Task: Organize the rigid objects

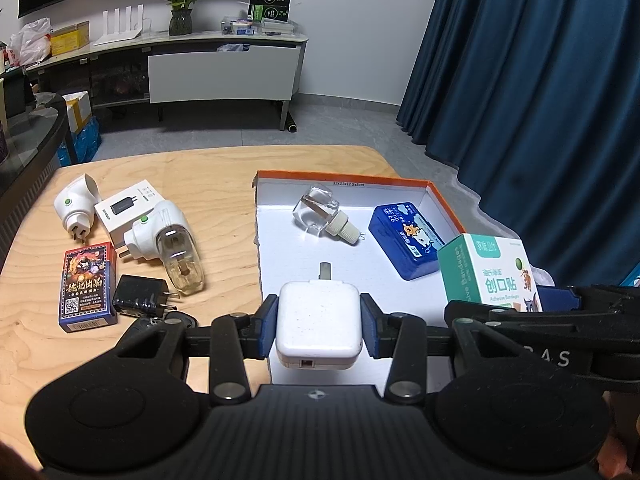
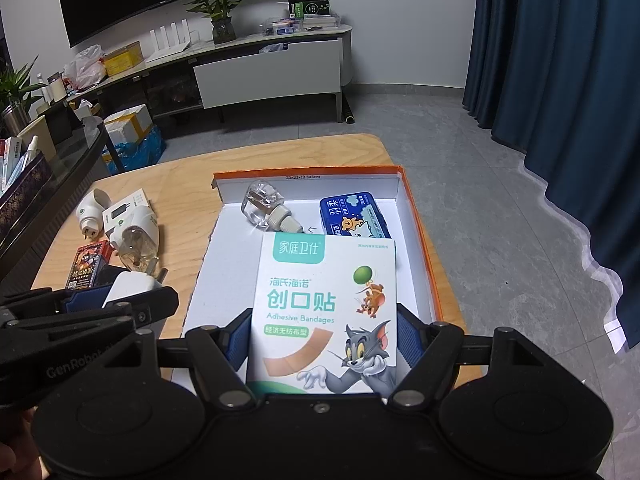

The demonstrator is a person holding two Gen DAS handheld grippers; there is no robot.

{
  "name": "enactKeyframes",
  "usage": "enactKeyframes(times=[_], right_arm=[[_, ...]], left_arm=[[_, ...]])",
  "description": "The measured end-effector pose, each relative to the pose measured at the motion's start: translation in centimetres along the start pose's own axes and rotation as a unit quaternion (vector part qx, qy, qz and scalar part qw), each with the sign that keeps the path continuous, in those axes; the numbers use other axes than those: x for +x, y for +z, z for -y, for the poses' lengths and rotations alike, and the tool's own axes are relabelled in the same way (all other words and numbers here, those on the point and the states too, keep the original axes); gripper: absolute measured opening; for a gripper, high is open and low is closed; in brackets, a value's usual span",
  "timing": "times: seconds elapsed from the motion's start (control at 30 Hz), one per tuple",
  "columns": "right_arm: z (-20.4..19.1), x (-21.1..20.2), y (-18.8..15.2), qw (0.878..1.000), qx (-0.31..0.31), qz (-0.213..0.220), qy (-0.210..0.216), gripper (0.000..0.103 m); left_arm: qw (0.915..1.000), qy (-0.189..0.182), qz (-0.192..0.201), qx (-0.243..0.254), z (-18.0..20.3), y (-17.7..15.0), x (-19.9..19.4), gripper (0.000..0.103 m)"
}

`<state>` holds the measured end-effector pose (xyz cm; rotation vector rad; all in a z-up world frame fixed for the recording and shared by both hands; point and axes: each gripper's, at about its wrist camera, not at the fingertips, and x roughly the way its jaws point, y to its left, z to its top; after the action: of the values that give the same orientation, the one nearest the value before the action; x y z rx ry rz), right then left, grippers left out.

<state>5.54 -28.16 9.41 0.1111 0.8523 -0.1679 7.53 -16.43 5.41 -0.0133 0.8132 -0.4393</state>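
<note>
White plastic, hard and smooth, is being clamped by the left gripper (image 1: pixel 319 324): the charger (image 1: pixel 319 322) is being gripped on its flat sides, above the box's (image 1: pixel 444 204) near edge. It is judged light, stiff and slightly slippery. Thin cardboard is being squeezed by the right gripper (image 2: pixel 322 344); the bandage carton (image 2: pixel 326 312), probably crushable, is being held over the box floor. Farther in, a glass bottle (image 1: pixel 318 214) and blue case (image 1: pixel 404 238) are lying.

Blue curtain (image 1: pixel 520 80) rt, TV cabinet (image 1: pixel 180 68) bkgd, grey floor (image 2: pixel 480 200).
</note>
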Motion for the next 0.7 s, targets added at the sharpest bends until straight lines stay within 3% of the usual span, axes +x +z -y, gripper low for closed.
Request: enactKeyframes(times=[0.7], right_arm=[[0.03, 0.14, 0.01, 1.000, -0.001, -0.001, 0.001, 0.085]], left_arm=[[1.0000, -0.003, -0.002, 0.002, 0.02, 0.02, 0.15, 0.043]])
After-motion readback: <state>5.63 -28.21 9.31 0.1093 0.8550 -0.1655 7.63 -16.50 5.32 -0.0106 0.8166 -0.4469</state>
